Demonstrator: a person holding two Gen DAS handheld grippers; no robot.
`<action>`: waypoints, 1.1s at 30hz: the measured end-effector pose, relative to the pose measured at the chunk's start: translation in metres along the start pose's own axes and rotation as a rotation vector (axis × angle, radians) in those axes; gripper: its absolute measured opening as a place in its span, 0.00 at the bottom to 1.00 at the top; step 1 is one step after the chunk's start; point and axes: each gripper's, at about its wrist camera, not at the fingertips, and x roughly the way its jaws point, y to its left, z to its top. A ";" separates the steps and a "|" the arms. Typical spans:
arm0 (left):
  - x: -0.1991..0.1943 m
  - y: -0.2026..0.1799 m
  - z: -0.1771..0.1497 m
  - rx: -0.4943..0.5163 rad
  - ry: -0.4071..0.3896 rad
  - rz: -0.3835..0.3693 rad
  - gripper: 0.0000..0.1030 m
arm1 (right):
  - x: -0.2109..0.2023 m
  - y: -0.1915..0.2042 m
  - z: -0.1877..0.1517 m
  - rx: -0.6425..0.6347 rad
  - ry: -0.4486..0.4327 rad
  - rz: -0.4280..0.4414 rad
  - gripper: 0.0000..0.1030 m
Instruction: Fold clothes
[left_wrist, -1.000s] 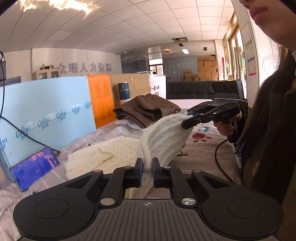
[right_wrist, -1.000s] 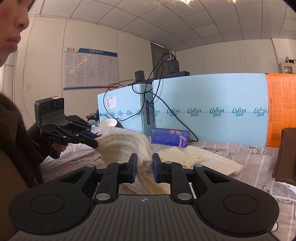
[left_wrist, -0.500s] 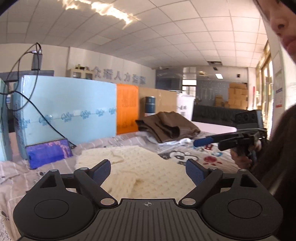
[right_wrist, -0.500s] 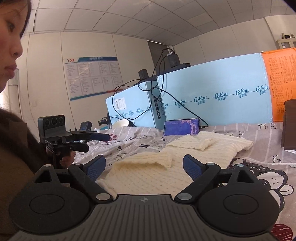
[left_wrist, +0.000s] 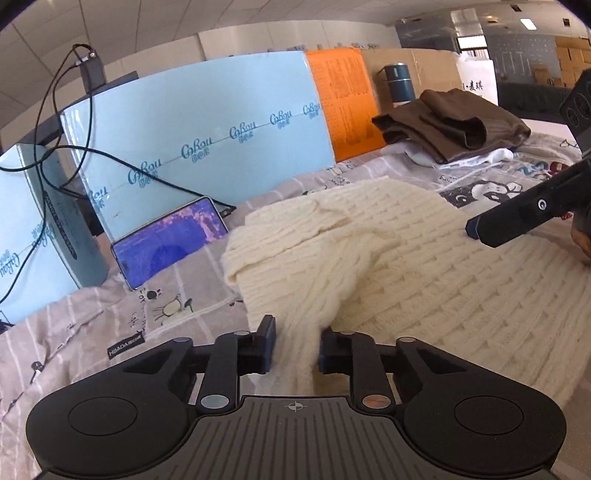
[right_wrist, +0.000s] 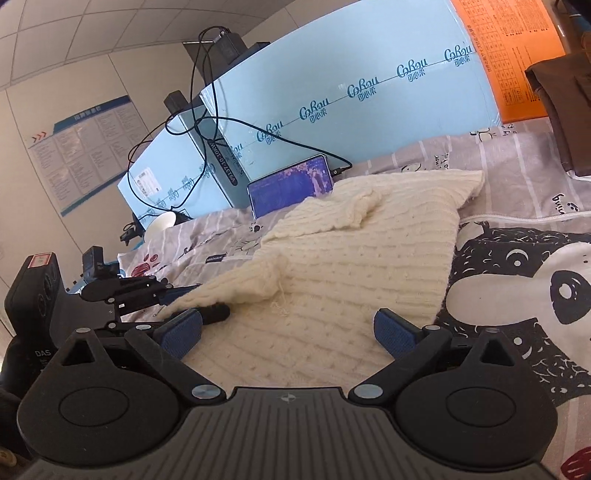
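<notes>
A cream knit sweater (left_wrist: 424, 266) lies spread on a bed covered with a grey cartoon-print sheet (right_wrist: 517, 266). The left hand-held gripper (left_wrist: 295, 347) has a bunched fold of the sweater between its fingers, which are close on either side of it. The right hand-held gripper (right_wrist: 288, 332) hovers wide open over the sweater's near part. A phone (left_wrist: 170, 243) leans against a blue board (left_wrist: 207, 122) beyond. Brown clothes (left_wrist: 454, 122) are piled at the far right.

R gripper (right_wrist: 288, 330) (jaws wide) over cream sweater (right_wrist: 354, 266); L gripper (right_wrist: 184, 295) pinches its edge.
</notes>
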 end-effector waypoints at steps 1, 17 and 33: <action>-0.005 0.006 -0.001 -0.027 -0.016 0.032 0.16 | -0.001 0.000 -0.001 0.003 0.000 0.004 0.98; -0.020 0.085 -0.011 -0.144 0.089 0.557 0.92 | 0.001 0.008 0.037 -0.070 -0.024 -0.143 0.98; 0.147 -0.026 0.086 0.257 -0.002 -0.107 0.90 | 0.029 -0.060 0.061 0.214 -0.213 -0.276 0.99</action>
